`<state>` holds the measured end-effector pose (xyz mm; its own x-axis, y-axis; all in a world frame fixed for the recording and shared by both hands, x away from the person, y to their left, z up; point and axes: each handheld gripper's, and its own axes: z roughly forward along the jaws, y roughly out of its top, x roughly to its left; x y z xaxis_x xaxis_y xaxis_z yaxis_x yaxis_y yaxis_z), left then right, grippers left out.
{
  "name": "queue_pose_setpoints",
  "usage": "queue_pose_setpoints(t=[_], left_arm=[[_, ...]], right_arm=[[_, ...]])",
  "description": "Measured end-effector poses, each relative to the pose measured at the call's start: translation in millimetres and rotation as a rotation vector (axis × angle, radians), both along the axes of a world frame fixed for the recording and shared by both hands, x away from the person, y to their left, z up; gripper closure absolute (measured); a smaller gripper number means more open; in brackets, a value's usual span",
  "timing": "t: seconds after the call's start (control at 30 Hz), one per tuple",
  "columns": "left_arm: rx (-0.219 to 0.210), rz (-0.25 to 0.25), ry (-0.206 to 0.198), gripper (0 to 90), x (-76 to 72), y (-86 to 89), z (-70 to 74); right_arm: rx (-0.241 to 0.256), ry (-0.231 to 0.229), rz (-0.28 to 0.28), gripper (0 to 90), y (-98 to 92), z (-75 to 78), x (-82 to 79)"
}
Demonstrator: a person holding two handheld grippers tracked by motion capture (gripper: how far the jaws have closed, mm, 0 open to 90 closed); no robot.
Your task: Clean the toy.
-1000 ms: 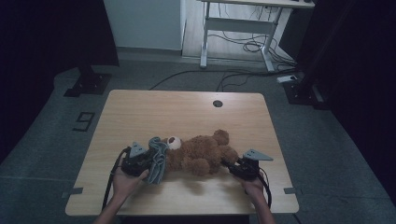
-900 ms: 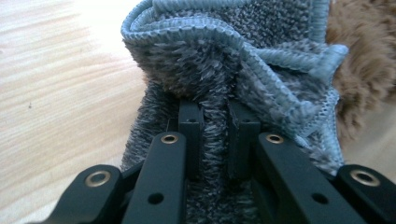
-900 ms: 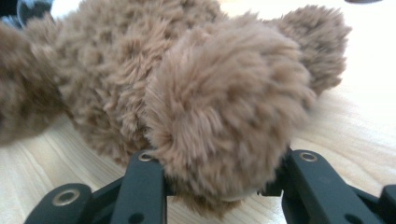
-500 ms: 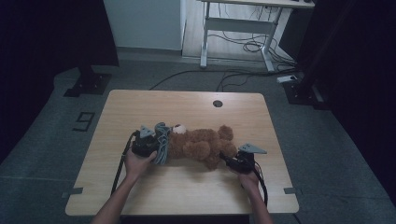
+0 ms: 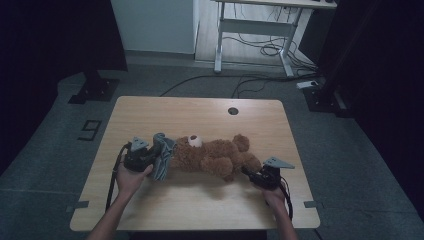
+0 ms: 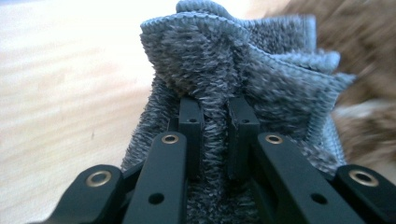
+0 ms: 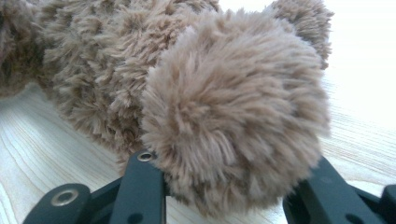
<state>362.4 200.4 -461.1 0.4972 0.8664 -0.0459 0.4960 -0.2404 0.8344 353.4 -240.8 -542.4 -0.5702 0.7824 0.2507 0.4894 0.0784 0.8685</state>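
Item: teddy bear (image 5: 215, 156), brown plush, lying on its side across the near half of the desk (image 5: 200, 112), head to the left, feet to the right.

Item: grey knitted cloth (image 5: 162, 155), bunched against the bear's head at the left; whether it is a hat or a scarf cannot be told.

Left hand-held gripper (image 5: 145, 156): jaws clamped on a fold of the grey cloth, seen close in the left gripper view (image 6: 215, 135), with fabric pinched between them.

Right hand-held gripper (image 5: 252, 176): jaws spread wide around the bear's foot (image 7: 233, 116), one at each side; whether they press on the plush is uncertain.

Step in hand, as judged: dressing or undressing the bear, the cloth being worked at the head while the foot is steadied.

Next move calls for: a firm hold at the foot so the bear does not slide, and a steady pull on the cloth along the line of the body, without losing the pinched fold.
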Motion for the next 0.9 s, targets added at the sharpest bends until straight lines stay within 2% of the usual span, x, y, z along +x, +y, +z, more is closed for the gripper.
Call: queue_pose_setpoints(t=[0.13, 0.23, 0.3, 0.4, 0.5, 0.63, 0.77, 0.9], left_arm=[[-0.009, -0.080, -0.080, 78.6, -2.7, -32.4, 37.8], [0.021, -0.121, -0.100, 78.5, 4.6, -64.2, 52.2], [0.035, -0.131, -0.073, 78.4, 15.8, -83.5, 50.5], [0.046, -0.127, -0.008, 78.2, 32.8, -100.3, 34.5], [0.060, -0.115, -0.001, 78.4, 35.6, -100.2, 20.2], [0.001, -0.129, -0.017, 78.7, 22.6, -87.9, 11.3], [0.022, -0.144, -0.057, 78.8, 5.9, -84.3, 6.4], [0.035, -0.149, -0.070, 78.9, -2.4, -83.7, 3.8]], right_arm=[[-0.001, -0.006, 0.001, 61.6, 1.3, 0.2, -1.0], [-0.002, -0.014, 0.007, 61.2, 2.4, 1.0, -2.7], [0.002, -0.017, 0.007, 60.5, 2.8, 0.9, -3.9], [0.012, -0.019, 0.015, 58.0, 0.6, 0.9, -5.9], [0.040, -0.037, 0.037, 50.7, -5.2, 4.8, -9.1], [0.059, -0.055, 0.064, 37.2, -14.6, 22.0, -14.2], [0.057, -0.083, 0.053, 29.3, -19.1, 42.0, -21.5], [0.076, -0.097, 0.059, 28.3, -20.5, 52.2, -26.0]])
